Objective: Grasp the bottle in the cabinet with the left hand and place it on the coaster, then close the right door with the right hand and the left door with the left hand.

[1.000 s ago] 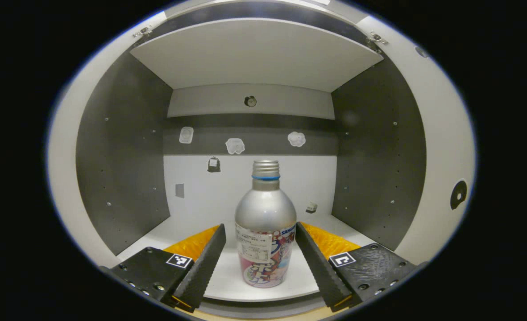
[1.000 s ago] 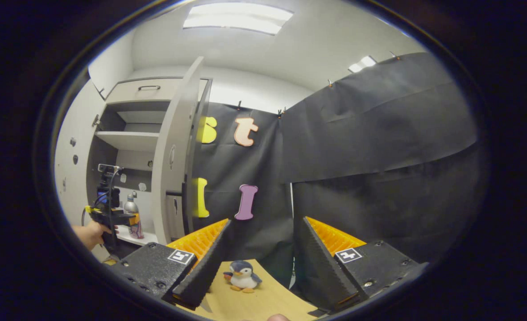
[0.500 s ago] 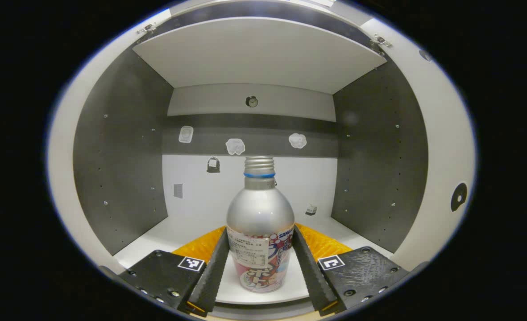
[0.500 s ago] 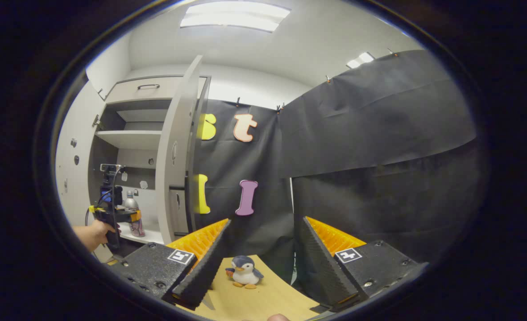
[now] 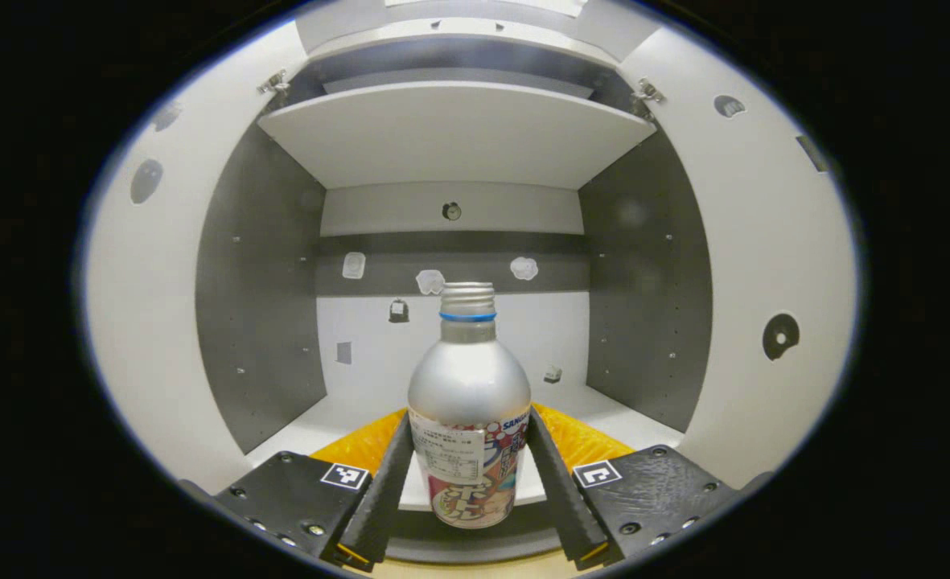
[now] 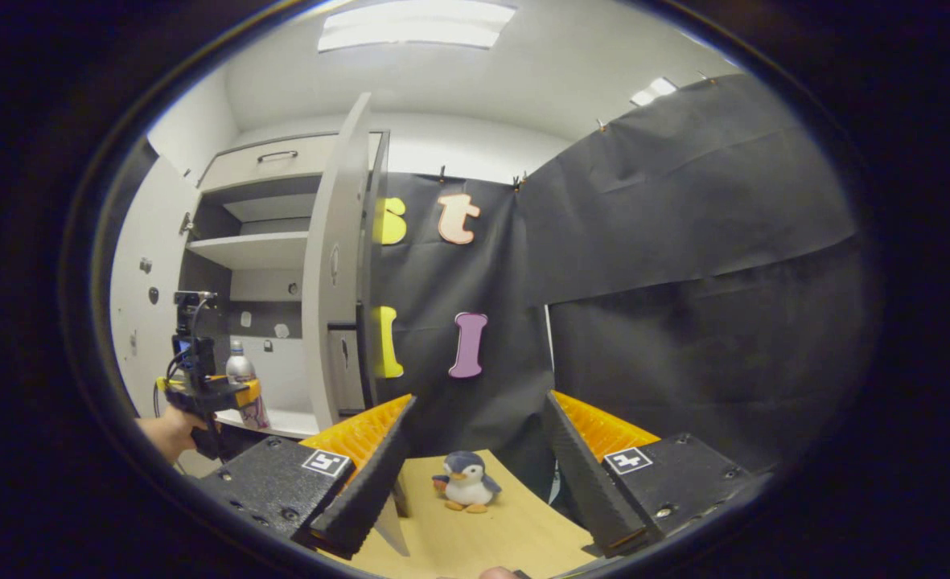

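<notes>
Left gripper [image 5: 468, 470] clamps the bottle [image 5: 468, 418], right gripper [image 6: 475, 458] wide open, empty
Bottle may slip or hit the cabinet [image 5: 249, 281] edge if pulled fast

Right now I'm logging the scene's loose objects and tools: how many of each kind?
Bottle: 1
Penguin toy: 1
Grippers: 2, left gripper, right gripper
Open cabinet doors: 2, left door, right door
Total: 6
</notes>
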`<state>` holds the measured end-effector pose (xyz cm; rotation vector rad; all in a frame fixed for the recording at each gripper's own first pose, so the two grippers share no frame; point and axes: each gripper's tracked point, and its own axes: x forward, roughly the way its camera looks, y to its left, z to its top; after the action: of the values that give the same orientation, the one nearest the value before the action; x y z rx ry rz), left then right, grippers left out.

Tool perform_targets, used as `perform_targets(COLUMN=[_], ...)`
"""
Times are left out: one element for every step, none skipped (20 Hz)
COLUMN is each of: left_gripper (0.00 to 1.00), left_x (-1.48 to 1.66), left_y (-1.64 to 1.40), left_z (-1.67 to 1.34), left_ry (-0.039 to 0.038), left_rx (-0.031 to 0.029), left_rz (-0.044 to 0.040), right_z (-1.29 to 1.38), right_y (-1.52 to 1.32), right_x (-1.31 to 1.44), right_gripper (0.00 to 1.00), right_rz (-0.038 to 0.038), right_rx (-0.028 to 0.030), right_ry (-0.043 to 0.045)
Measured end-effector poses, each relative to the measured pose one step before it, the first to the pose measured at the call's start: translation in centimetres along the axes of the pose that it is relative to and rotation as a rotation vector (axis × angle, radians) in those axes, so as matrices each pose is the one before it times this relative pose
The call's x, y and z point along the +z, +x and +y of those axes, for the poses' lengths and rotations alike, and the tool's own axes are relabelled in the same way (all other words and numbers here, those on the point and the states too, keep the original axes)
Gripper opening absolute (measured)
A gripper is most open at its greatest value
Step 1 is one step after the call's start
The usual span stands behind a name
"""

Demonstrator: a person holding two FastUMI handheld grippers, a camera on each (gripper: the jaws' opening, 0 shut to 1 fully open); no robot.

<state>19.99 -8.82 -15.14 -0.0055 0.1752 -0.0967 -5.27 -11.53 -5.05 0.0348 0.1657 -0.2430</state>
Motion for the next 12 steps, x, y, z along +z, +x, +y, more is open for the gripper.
perform_targets(left_gripper=[0.77, 0.77, 0.79, 0.81, 0.81, 0.77, 0.77, 0.77, 0.77, 0.77, 0.81, 0.81], left_x=[-0.174, -0.252, -0.377, -0.371, -0.172, -0.234, -0.238, -0.183, -0.424, -0.462, -0.632, -0.728], left_y=[-0.855, -0.826, -0.612, -0.722, -0.68, -0.68, -0.659, -0.65, -0.635, -0.582, -0.511, -0.629], left_z=[-0.189, -0.253, -0.146, -0.169, -0.027, -0.073, -0.013, 0.02, 0.024, -0.105, -0.087, -0.141], left_ry=[0.00476, 0.00307, 0.00262, -0.00254, -0.00336, -0.00643, -0.00414, -0.00566, -0.01371, -0.00808, -0.00113, 0.01271], left_rx=[-0.00393, -0.00779, -0.00663, -0.00565, -0.00286, -0.00118, 0.00037, 0.00271, 0.0008, -0.00148, -0.00092, -0.00279], left_rz=[-0.00558, -0.0013, 0.00412, 0.00579, -0.00066, -0.00147, -0.00825, -0.00734, -0.00535, -0.00162, 0.00418, 0.01013], right_z=[0.151, 0.122, 0.196, 0.383, 0.511, 0.241, 0.036, 0.107, 0.194, 0.29, 0.245, 0.165], right_y=[0.124, 0.166, 0.258, 0.081, 0.15, 0.16, 0.146, 0.029, 0.0, 0.039, 0.038, 0.071], right_x=[-0.164, -0.073, -0.206, -0.113, 0.019, 0.042, -0.17, 0.037, -0.094, -0.095, -0.229, -0.038], right_gripper=[1.0, 0.99, 1.0, 1.0, 0.99, 0.99, 0.99, 0.99, 1.0, 0.98, 0.98, 0.98], right_rz=[0.00134, 0.00302, 0.00772, 0.00765, 0.00159, 0.00155, 0.00234, 0.00031, 0.00096, 0.00382, 0.00471, 0.00464], right_rx=[0.00483, 0.00262, 0.00626, 0.01208, 0.01592, 0.00945, 0.00508, 0.00234, 0.00567, 0.00887, 0.00682, 0.00381], right_ry=[0.0055, 0.00414, 0.00364, 0.00267, -0.00014, -0.00556, -0.00753, -0.00571, -0.00344, -0.00278, -0.00383, -0.00544])
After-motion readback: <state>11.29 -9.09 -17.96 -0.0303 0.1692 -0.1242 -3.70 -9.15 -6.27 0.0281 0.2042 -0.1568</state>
